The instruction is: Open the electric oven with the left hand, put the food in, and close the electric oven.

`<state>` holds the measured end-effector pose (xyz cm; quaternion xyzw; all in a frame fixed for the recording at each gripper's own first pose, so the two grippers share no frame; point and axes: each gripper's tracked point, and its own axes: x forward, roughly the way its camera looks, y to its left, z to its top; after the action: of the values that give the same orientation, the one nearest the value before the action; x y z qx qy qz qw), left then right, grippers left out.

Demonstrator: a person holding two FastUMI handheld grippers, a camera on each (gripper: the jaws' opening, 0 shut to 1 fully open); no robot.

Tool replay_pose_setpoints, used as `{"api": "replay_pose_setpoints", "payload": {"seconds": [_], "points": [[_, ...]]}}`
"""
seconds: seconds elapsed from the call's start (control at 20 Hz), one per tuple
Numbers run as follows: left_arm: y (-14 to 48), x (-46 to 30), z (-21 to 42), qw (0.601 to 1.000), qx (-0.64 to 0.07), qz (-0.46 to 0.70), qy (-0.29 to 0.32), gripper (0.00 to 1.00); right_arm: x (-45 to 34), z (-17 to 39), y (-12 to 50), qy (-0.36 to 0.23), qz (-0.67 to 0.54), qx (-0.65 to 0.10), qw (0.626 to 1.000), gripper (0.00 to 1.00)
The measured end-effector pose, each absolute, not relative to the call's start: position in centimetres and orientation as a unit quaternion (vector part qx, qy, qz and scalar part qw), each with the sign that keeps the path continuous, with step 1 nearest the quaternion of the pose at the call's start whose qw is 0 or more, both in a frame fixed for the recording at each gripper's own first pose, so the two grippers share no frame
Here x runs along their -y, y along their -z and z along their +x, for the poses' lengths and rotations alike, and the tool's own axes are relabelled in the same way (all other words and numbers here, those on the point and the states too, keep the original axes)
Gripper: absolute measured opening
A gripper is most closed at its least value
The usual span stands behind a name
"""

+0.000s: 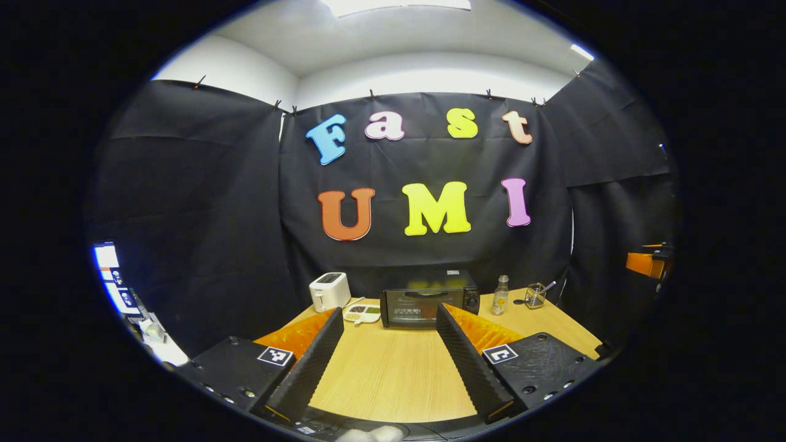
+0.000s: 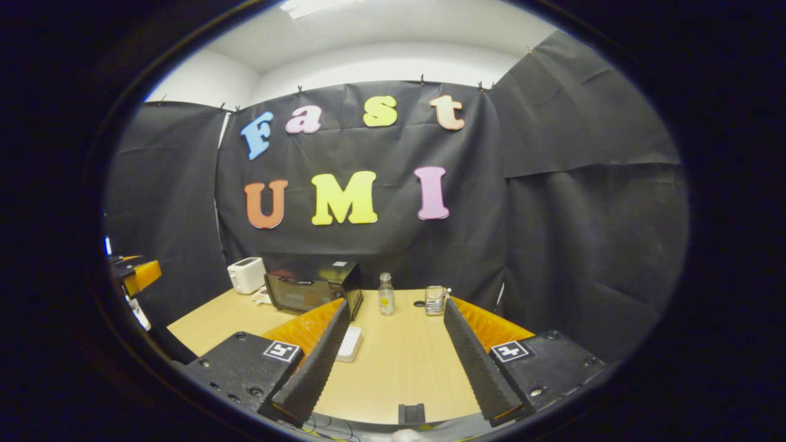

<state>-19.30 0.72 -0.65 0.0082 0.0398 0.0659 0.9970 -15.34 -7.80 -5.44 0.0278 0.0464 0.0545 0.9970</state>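
A black electric oven stands at the back of the wooden table with its glass door closed. To its left lies a small white divided plate of food. My left gripper hovers over the table's near part, well short of the oven, open with nothing between its fingers. In the right gripper view the oven sits to the left, and my right gripper is open and empty above the table. The left gripper's orange body shows at the far left edge.
A white toaster stands left of the plate. Right of the oven are a small glass bottle and a glass cup with a spoon. A flat white object lies on the table by my right gripper's left finger.
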Motion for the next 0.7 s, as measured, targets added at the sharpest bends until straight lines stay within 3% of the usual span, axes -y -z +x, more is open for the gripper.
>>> {"api": "replay_pose_setpoints", "payload": {"seconds": [0.7], "points": [[-0.7,-0.1,-16.7,0.999,-0.032,0.003,-0.028,0.96,6.1,-15.6,3.5,-0.041,0.018,-0.036,0.998,0.98]]}}
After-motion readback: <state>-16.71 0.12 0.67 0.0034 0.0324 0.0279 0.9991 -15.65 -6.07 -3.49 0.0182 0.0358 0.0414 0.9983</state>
